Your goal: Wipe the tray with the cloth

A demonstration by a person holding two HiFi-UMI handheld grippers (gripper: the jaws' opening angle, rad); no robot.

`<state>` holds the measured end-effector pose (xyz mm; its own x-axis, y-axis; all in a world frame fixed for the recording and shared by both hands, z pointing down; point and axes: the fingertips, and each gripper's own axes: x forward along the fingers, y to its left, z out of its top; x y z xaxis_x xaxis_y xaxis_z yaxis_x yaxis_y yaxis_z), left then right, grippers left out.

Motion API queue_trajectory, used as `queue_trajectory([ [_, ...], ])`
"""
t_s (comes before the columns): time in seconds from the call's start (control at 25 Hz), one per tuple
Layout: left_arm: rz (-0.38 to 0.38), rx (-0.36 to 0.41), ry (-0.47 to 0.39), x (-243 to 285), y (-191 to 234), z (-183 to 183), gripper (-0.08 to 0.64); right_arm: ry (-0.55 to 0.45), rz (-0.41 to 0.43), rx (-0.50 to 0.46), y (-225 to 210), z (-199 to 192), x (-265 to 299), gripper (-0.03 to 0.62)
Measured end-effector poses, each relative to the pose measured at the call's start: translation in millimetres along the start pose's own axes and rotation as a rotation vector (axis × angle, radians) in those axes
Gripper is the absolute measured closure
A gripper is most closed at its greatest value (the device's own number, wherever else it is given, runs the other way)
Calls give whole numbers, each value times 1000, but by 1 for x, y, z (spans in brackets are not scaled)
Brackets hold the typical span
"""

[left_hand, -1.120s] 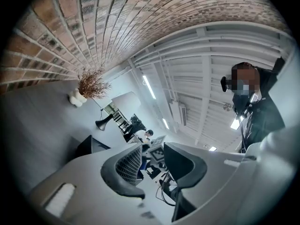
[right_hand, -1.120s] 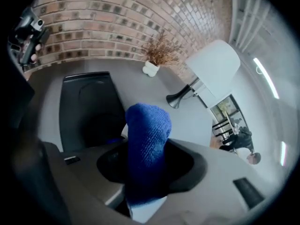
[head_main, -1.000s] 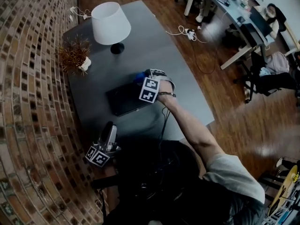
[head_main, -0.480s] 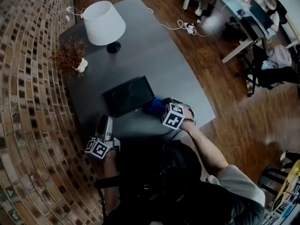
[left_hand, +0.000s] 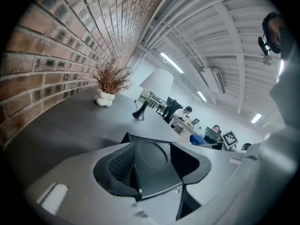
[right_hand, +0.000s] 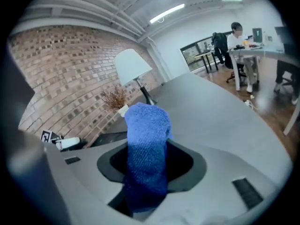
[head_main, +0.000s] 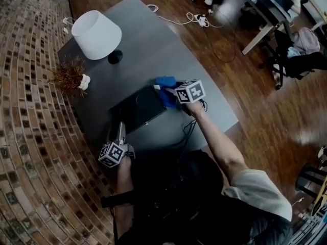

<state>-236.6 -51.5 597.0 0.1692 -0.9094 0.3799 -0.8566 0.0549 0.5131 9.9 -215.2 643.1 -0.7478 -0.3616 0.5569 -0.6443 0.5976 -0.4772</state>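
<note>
One stroke is under way: the right hand-held gripper [head_main: 172, 96] clamps the cloth [head_main: 164, 82] at the tray's [head_main: 135, 111] corner; the left hand-held gripper [head_main: 121, 130], just opening and empty, should steady the tray.

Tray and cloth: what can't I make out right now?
Whether the blue cloth touches the tray: head view, from above, too small; right gripper view, the blue cloth itself blocks it.
Tray surface, clean or dirty: head view, too dark and small.
Pads of the right hand-held gripper: right gripper view, the blue cloth covers them.
</note>
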Motion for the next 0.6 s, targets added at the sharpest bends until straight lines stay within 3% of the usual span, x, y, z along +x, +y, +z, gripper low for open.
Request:
queue_trajectory([
  [0.12,10,4,52,12,-8,-12,337,-17,134,87,12,10,40,402],
  [0.24,17,21,66,17,-13,-18,337,-3,256,148,28,-3,34,411],
  [0.36,29,43,64,19,-12,-17,337,66,337,60,49,-39,-3,411],
  [0.44,33,39,60,19,-12,-15,337,174,383,-37,60,-74,-28,413],
  [0.52,40,49,58,18,-12,-14,337,270,365,-130,56,-99,-43,413],
  [0.6,52,57,55,18,-11,-15,337,218,272,-105,34,-83,-38,413],
])
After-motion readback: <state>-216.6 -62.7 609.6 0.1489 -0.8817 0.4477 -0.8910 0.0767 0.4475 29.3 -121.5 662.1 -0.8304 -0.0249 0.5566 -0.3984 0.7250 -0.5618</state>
